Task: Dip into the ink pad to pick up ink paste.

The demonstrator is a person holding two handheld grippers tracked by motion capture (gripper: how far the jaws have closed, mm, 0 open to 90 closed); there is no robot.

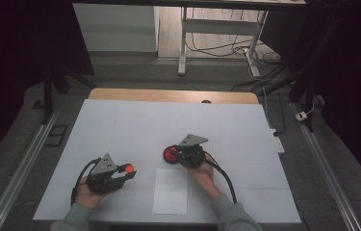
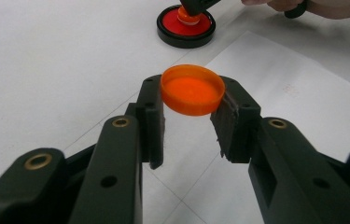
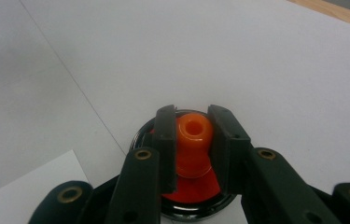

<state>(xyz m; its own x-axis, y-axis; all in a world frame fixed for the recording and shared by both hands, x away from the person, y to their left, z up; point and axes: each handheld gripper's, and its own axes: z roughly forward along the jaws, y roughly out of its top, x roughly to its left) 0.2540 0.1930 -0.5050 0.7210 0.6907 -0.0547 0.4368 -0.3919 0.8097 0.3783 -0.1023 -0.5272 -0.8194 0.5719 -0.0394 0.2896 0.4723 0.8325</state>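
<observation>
An orange round cap (image 2: 192, 88) sits pinched between the jaws of my left gripper (image 2: 189, 107), held just above the table; in the high view the cap (image 1: 129, 168) shows at the tip of the left gripper (image 1: 125, 172), at the table's front left. My right gripper (image 3: 192, 135) is shut on the orange nozzle (image 3: 193, 137) of a round red container with a black rim (image 3: 196, 200). In the high view the container (image 1: 172, 154) lies near the table's middle, at the tip of the right gripper (image 1: 180, 155). From the left gripper view the container (image 2: 185, 27) lies farther off.
A white cover (image 1: 168, 130) lies over the table, whose wooden far edge (image 1: 173, 95) shows. A white paper sheet (image 1: 170, 191) lies at the front between the person's hands. Desk legs and cables (image 1: 216, 48) stand on the floor beyond.
</observation>
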